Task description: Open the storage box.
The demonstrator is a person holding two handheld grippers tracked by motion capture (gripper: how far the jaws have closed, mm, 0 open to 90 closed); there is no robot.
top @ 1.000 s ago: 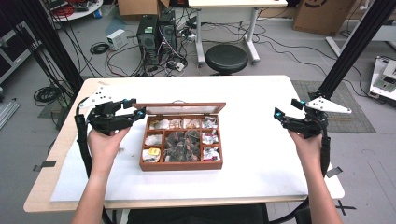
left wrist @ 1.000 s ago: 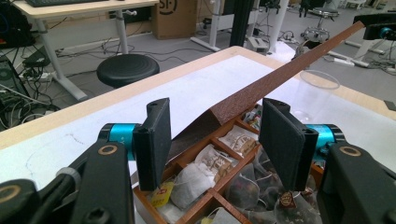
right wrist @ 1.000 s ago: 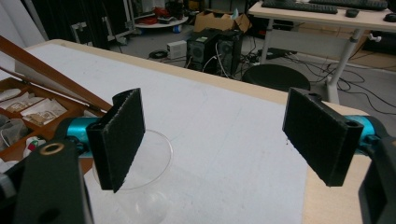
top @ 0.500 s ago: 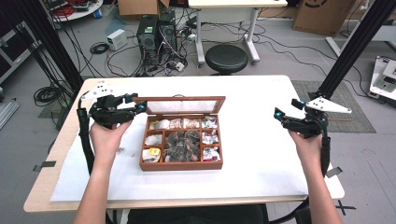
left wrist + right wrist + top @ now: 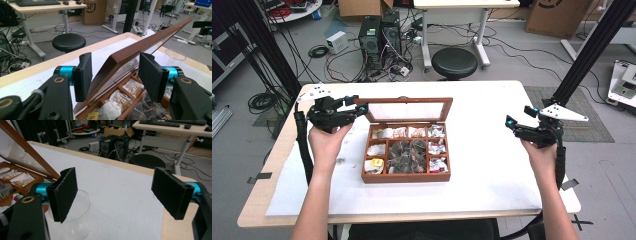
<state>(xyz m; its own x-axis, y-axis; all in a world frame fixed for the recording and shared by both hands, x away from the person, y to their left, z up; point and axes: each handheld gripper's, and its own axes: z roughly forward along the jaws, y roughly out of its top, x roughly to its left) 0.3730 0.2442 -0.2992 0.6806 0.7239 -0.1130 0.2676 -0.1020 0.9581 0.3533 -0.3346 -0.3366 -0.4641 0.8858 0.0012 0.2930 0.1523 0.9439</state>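
Note:
A brown wooden box (image 5: 406, 177) of tea bags (image 5: 404, 150) sits mid-table, its glass-paned lid (image 5: 409, 100) raised and leaning back. My left gripper (image 5: 360, 107) is at the lid's left end. In the left gripper view its open jaws straddle the lid's wooden side edge (image 5: 125, 53), a pad on either side, with gaps visible. My right gripper (image 5: 521, 116) hovers over the table's right part, well away from the box, open wide and holding nothing (image 5: 120, 192). A clear plastic cup (image 5: 72, 212) stands on the mat just beneath its left jaw.
The box rests on a white mat (image 5: 482, 175) covering a light wood table. Behind the far edge are a black stool (image 5: 454, 62), computer towers (image 5: 379, 35) and floor cables. A slanted black frame post (image 5: 592, 50) rises at the right.
My left gripper has moved right and slightly away from me, bringing its jaws around the lid's left edge. The right gripper and the box have stayed put.

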